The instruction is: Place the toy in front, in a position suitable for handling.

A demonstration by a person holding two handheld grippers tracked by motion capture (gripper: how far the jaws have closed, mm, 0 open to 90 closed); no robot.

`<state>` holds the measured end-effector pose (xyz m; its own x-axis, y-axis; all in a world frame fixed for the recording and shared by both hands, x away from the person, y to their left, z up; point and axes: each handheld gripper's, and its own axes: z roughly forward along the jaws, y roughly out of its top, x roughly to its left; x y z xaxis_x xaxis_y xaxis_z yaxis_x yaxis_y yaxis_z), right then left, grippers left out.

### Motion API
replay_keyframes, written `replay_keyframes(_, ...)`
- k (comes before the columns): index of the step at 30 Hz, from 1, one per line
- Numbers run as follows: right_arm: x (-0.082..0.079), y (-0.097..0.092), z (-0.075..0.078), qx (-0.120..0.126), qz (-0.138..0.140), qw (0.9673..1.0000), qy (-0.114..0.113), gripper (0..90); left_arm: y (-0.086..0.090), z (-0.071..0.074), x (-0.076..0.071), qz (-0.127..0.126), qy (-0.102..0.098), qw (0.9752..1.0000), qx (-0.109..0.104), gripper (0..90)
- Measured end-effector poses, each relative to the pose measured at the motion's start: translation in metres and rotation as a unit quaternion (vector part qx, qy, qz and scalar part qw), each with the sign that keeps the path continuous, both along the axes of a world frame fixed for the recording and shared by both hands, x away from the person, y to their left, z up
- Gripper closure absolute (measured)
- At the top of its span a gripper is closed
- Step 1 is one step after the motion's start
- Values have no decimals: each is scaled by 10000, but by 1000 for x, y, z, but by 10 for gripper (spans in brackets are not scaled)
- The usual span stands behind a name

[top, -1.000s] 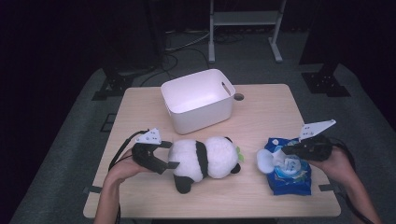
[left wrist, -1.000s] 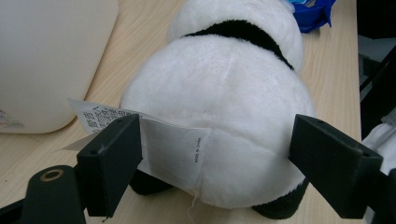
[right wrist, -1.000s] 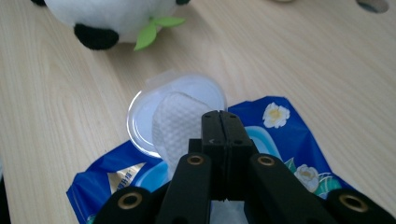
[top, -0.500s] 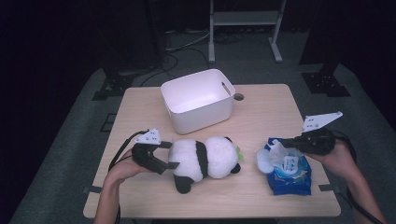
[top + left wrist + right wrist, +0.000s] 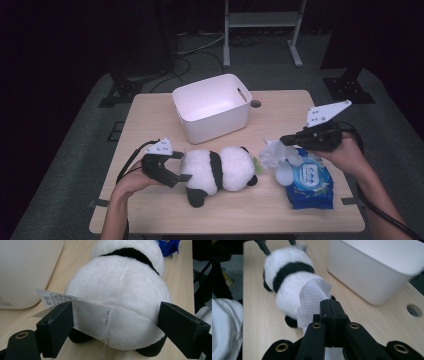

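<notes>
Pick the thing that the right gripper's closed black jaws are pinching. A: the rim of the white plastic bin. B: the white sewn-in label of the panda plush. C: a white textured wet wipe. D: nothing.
C: in the right gripper view the right gripper has its jaws shut on a white textured wet wipe, drawn up from the blue wipe pack seen in the high view.

A light wooden table (image 5: 150, 107) stood on grey carpet (image 5: 80, 130) in a dark room, with a white metal frame (image 5: 261, 20) at the far side.
</notes>
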<state>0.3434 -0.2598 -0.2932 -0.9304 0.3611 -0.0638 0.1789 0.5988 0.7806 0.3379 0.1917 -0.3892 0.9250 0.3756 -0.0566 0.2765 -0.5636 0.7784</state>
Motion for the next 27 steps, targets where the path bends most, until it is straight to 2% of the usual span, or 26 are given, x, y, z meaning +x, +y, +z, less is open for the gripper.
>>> replay_keyframes(4, 2, 31, 10, 60, 389, 9992, -39, 891, 0, 0, 0, -12, 9, 10000, 5, 123)
replay_keyframes(7, 4, 56, 10, 106, 646, 9979, 2, 891, -1, -1, 0, -21, -2, 10000, 16, 122)
replay_keyframes(17, 20, 118, -11, 30, 1125, 9934, 229, 890, -2, -2, 0, -20, 32, 10000, -56, 122)
replay_keyframes(21, 27, 131, -22, 28, 1203, 9922, 338, 890, -3, -3, 0, -46, 26, 10000, -59, 122)
replay_keyframes(27, 33, 142, -44, -266, 1176, 9916, 473, 853, -4, -4, 0, -37, 42, 10000, -68, 122)
